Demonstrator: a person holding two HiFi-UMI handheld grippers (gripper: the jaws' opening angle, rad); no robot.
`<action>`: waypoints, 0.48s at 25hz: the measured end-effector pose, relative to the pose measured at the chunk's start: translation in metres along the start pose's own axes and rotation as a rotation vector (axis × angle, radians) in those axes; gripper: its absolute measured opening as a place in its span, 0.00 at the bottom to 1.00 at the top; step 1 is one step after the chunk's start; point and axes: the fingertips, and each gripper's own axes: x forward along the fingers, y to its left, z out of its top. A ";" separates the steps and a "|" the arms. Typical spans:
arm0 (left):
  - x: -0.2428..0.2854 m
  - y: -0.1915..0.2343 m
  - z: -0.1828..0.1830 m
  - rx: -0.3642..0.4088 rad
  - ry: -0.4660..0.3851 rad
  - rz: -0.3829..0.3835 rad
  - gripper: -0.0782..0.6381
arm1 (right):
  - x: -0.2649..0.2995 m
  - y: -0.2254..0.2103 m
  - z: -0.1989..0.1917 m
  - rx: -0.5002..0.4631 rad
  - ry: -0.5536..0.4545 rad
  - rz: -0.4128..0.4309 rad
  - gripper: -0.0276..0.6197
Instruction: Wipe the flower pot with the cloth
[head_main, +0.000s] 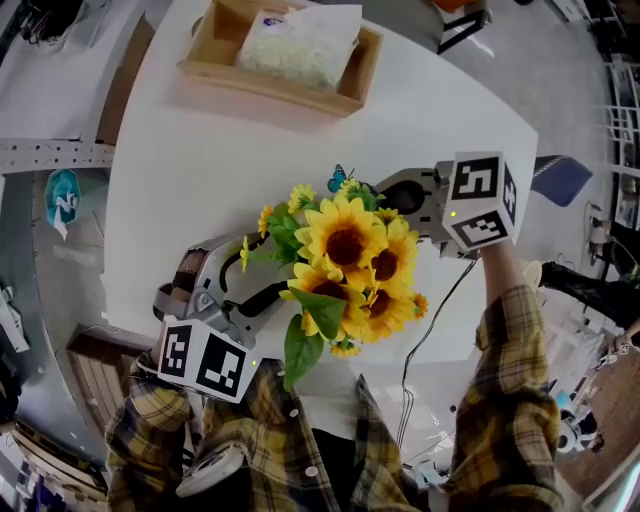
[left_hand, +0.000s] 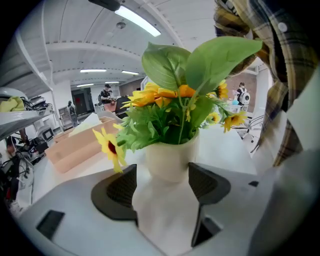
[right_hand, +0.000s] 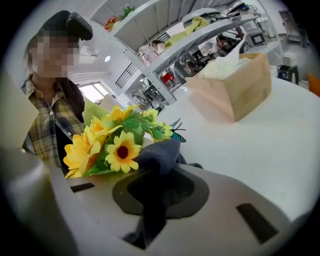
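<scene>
Table (head_main: 200, 160): L gripper (left_hand: 162, 181) clamps flower pot (left_hand: 170, 159), R gripper (right_hand: 159, 189), angled down, pinches cloth (right_hand: 162, 152).

left hand-held gripper (left_hand: 162, 184) clamped wide, right hand-held gripper (right_hand: 156, 187) pinched closed

Two grippers. One flower pot (left_hand: 170, 161) sits between the jaws of the left gripper (left_hand: 162, 181); one dark cloth (right_hand: 161, 154) is pinched in the right gripper (right_hand: 159, 189). One sunflower bunch (head_main: 345, 270) and one butterfly (head_main: 337, 180) lie between them, with one wooden box (head_main: 215, 75) beyond both.
</scene>
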 end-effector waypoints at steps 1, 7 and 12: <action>-0.001 0.001 0.000 -0.004 0.002 0.011 0.58 | -0.004 0.004 -0.006 0.016 -0.037 -0.025 0.09; -0.006 0.007 -0.001 -0.028 0.023 0.098 0.54 | -0.011 0.040 -0.049 0.124 -0.231 -0.193 0.09; -0.006 0.017 -0.002 -0.064 0.034 0.164 0.51 | -0.004 0.060 -0.070 0.251 -0.367 -0.349 0.09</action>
